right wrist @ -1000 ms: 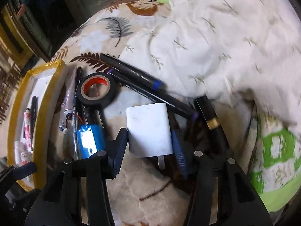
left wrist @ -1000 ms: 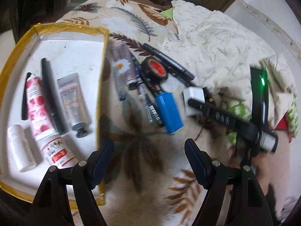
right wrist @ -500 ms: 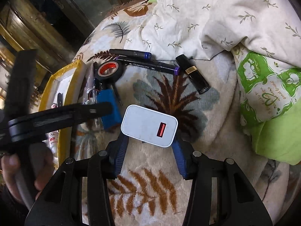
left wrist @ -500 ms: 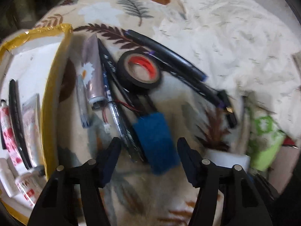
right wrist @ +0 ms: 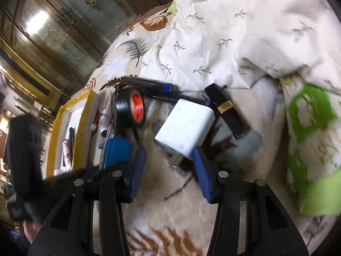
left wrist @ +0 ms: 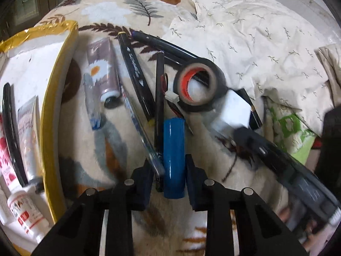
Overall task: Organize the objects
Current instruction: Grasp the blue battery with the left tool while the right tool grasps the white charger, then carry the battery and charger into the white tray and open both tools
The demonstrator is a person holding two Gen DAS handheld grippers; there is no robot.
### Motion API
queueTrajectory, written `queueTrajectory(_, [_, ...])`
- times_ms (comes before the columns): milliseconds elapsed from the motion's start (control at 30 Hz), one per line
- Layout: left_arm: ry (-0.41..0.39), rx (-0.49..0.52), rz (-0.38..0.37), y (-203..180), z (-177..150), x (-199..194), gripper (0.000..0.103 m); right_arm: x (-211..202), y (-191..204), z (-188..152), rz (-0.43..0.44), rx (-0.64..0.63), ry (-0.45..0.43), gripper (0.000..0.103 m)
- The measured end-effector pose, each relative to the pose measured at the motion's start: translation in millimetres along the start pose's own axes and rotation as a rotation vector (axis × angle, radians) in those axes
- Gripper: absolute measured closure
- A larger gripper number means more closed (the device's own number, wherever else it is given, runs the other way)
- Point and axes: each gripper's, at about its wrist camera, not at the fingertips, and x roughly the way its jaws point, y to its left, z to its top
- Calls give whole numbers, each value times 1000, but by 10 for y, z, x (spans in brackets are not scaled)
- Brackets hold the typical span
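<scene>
Fingers of the left gripper point(left wrist: 169, 171) bracket the near end of a blue cylindrical battery point(left wrist: 173, 155) lying on a leaf-patterned blanket point(left wrist: 96, 140); the right pad presses its side, while a clear pen point(left wrist: 139, 125) and a thin black pen point(left wrist: 158, 115) sit in the gap on the left, so a firm grip cannot be confirmed. Just beyond the battery, a roll of black tape point(left wrist: 199, 86) with an orange core rests against a black marker point(left wrist: 137, 76) and a daisy-print tube point(left wrist: 102, 68). To the left, a gold-edged white tray point(left wrist: 48, 115) holds tubes and a small bottle. The right gripper point(right wrist: 170, 166) is spread wide, its blue pads on either side of the pronged near end of a white charger point(right wrist: 185, 128), neither clearly pressing it. A black-and-gold lipstick point(right wrist: 226, 112) lies just right of the charger, near a crumpled white sheet point(right wrist: 234, 32).
</scene>
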Motion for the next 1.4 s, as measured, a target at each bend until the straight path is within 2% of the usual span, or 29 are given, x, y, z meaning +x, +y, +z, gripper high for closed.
queueTrajectory(100, [6,5,-24,23,-129,-84,76,99,-3,50,-37,13,6,56])
queueTrajectory(267, [34,-53,-126,138,-241,-190,76,139,-240,150,48,185,17,50])
queueTrajectory(400, [13,-59,-158,184,-342,-330,76,257,-276,209,29,213,44,51])
queueTrajectory(467, [14,-74,-172,229,-371,-358,76,218,-217,196,1,205,41,65])
queueTrajectory(600, [74,-76,-200,266,-438,-285,75,16,-121,92,-4,192,37,75])
queueTrajectory(700, [103,-67,-168,264,-462,-240,72,-124,-56,-41,7,179,44,80])
queueTrajectory(733, [120,-66,-160,274,-467,-219,71,-149,-44,-73,7,168,43,101])
queueTrajectory(900, [118,-66,-145,314,-517,-267,71,-267,24,-238,10,114,68,102])
queueTrajectory(1000, [101,-25,-140,239,-548,-329,71,-272,-6,-251,61,124,53,101])
queueTrajectory(1033, [91,-6,-130,194,-551,-340,70,-277,-12,-248,61,125,43,97])
queueTrajectory(1100, [80,41,-124,102,-575,-361,67,-254,-29,-217,47,128,37,73])
queueTrajectory(1133, [77,54,-112,63,-578,-347,65,-244,-31,-206,40,120,34,53])
queueTrajectory(1167, [78,66,-94,30,-573,-318,65,-222,-13,-188,25,104,27,48])
queueTrajectory(1233, [74,98,-60,-61,-539,-238,65,-161,40,-122,-2,74,23,48])
queueTrajectory(1300, [57,151,-14,-177,-495,-191,68,-33,94,-54,-8,50,54,48])
queueTrajectory(1333, [47,165,-17,-226,-476,-194,70,33,114,-24,-23,49,64,48])
queueTrajectory(1367, [47,163,-32,-256,-463,-196,82,116,131,20,-33,49,71,47])
queueTrajectory(1400, [50,171,-41,-286,-462,-197,87,152,135,44,-32,52,76,47])
